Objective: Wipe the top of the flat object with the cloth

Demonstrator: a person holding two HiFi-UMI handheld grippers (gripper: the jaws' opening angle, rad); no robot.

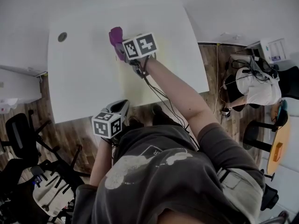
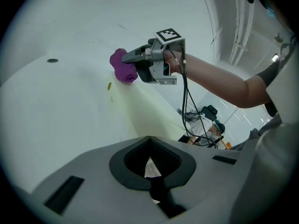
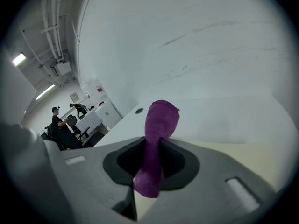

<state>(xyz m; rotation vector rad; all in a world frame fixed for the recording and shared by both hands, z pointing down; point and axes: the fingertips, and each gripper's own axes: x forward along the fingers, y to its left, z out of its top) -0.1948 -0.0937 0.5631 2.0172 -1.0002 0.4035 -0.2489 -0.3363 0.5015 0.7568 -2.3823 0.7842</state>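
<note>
A pale yellow flat sheet (image 1: pixel 135 85) lies on the white table (image 1: pixel 79 78). My right gripper (image 1: pixel 121 49) is shut on a purple cloth (image 1: pixel 116 35), which bulges out past the jaws at the sheet's far left corner. In the right gripper view the cloth (image 3: pixel 161 120) stands up between the jaws of the right gripper (image 3: pixel 152 141), with the sheet (image 3: pixel 233 150) below. The left gripper view shows the cloth (image 2: pixel 122 71) low over the sheet (image 2: pixel 145 106); contact cannot be told. My left gripper (image 1: pixel 122 105) hangs shut and empty at the table's near edge.
A round cable hole (image 1: pixel 62 36) sits in the table's far left corner. Cables trail from the right gripper along the arm. Office chairs (image 1: pixel 18 139) stand on the wooden floor at left. A seated person (image 1: pixel 257 90) and a round orange table (image 1: pixel 278 148) are at right.
</note>
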